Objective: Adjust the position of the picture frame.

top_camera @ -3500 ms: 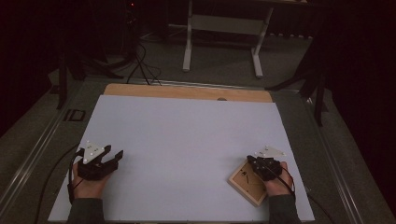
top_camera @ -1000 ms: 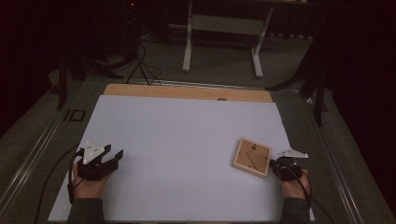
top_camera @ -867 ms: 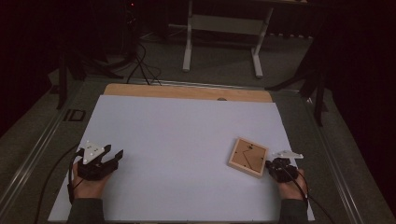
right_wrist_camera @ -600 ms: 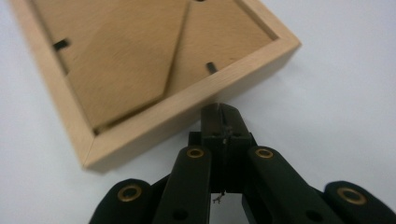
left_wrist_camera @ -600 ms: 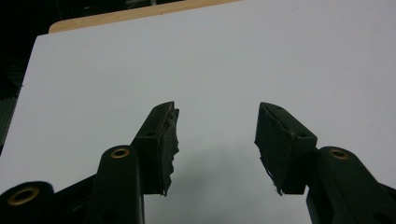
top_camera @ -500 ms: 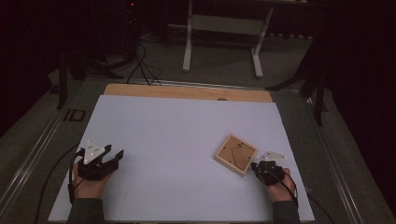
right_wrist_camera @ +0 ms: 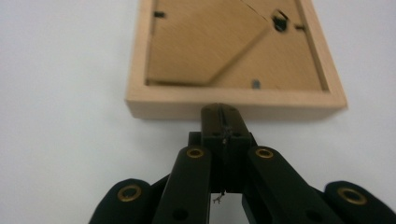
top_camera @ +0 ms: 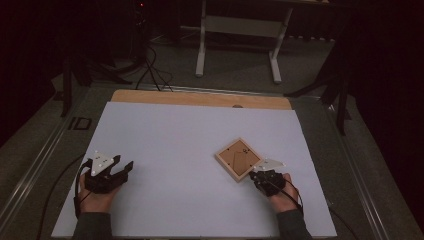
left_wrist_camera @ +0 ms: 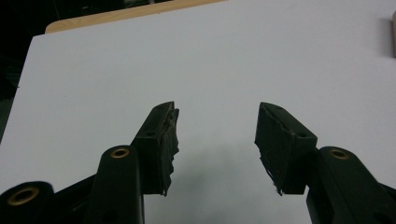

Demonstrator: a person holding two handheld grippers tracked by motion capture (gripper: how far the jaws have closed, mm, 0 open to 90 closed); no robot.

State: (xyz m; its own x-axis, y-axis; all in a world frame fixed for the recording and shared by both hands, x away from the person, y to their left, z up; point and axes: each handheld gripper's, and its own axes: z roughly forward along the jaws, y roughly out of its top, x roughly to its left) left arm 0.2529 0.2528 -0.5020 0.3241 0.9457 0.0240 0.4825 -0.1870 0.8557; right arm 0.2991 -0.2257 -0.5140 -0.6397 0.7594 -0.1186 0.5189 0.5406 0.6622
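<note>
A small wooden picture frame point(top_camera: 239, 159) lies face down on the white sheet point(top_camera: 175, 140), its brown backing board and stand up. In the right gripper view the frame point(right_wrist_camera: 233, 56) lies straight ahead, and my right gripper point(right_wrist_camera: 222, 112) is shut, its closed tips pressed against the frame's near edge. From above, that right gripper point(top_camera: 256, 175) sits at the frame's lower right side. My left gripper point(top_camera: 125, 167) rests at the sheet's left, open, with nothing between its jaws point(left_wrist_camera: 215, 135).
A wooden board edge point(top_camera: 200, 98) runs along the far side of the sheet. Beyond the table stand a white stand's legs point(top_camera: 235, 45) and cables on the dark floor. The frame's corner point(left_wrist_camera: 393, 32) peeks in at the right of the left gripper view.
My shut right gripper has slid left across the sheet, pushing the frame along and turning it. The left gripper has stayed put.
</note>
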